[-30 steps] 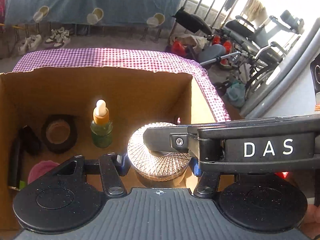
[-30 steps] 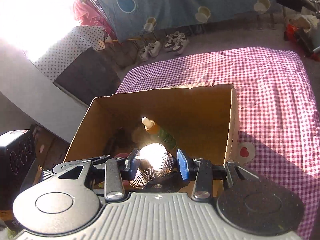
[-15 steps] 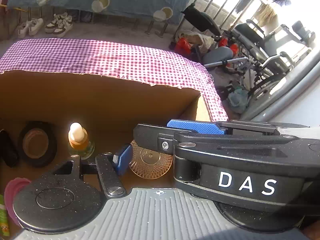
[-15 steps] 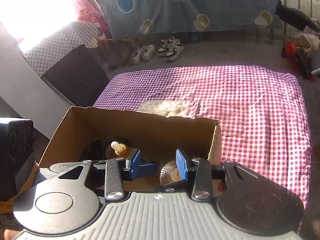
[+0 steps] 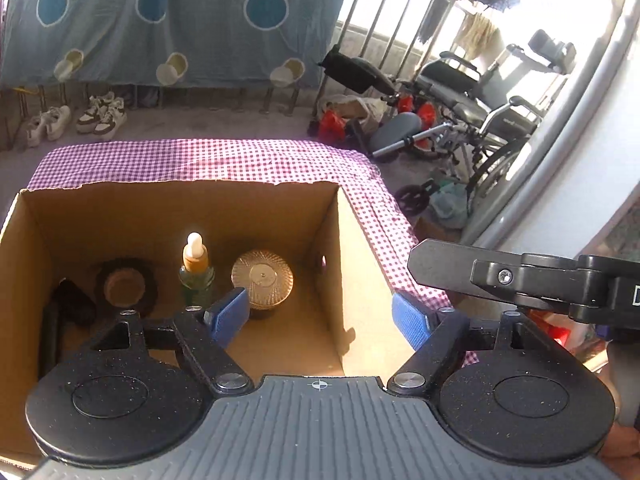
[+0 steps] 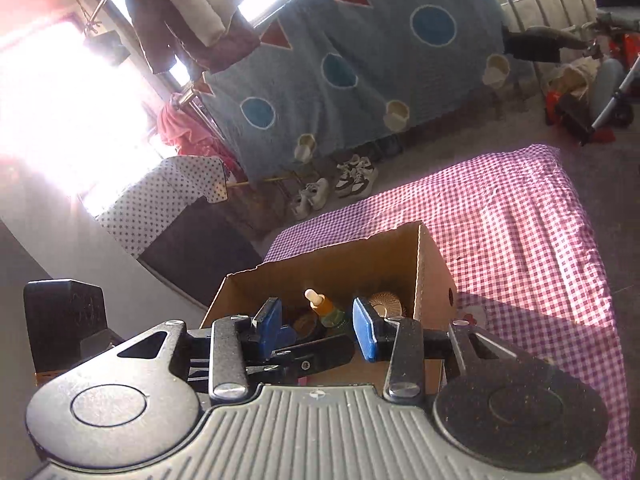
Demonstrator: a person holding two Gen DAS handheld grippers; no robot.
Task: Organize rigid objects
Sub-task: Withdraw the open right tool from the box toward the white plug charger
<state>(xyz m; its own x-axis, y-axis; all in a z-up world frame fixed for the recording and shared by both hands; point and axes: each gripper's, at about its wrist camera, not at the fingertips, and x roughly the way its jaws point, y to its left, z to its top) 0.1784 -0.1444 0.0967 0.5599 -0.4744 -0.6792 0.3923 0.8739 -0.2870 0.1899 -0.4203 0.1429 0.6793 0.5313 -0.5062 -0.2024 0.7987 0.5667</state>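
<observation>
Opening left gripper (image 5: 320, 320) jaws empty above jar (image 5: 262, 280), right gripper (image 6: 316, 328) jaws parted, empty

You're working in a lived-in home, on what looks like a sunlit balcony or porch — a blue blanket with circles (image 5: 168, 20) hangs on a line at the far side, sneakers (image 5: 102, 114) sit in pairs beneath it, a wheelchair (image 5: 476, 96) is parked by the railing (image 5: 384, 20) far right, and a checked cloth (image 6: 520, 240) covers the table.

Cardboard, glass and cloth in sunlight

Matt brown cardboard box (image 5: 352, 248) holds a glossy ribbed amber glass jar (image 5: 262, 280); purple checked cloth (image 6: 520, 240) lies wrinkled.
</observation>
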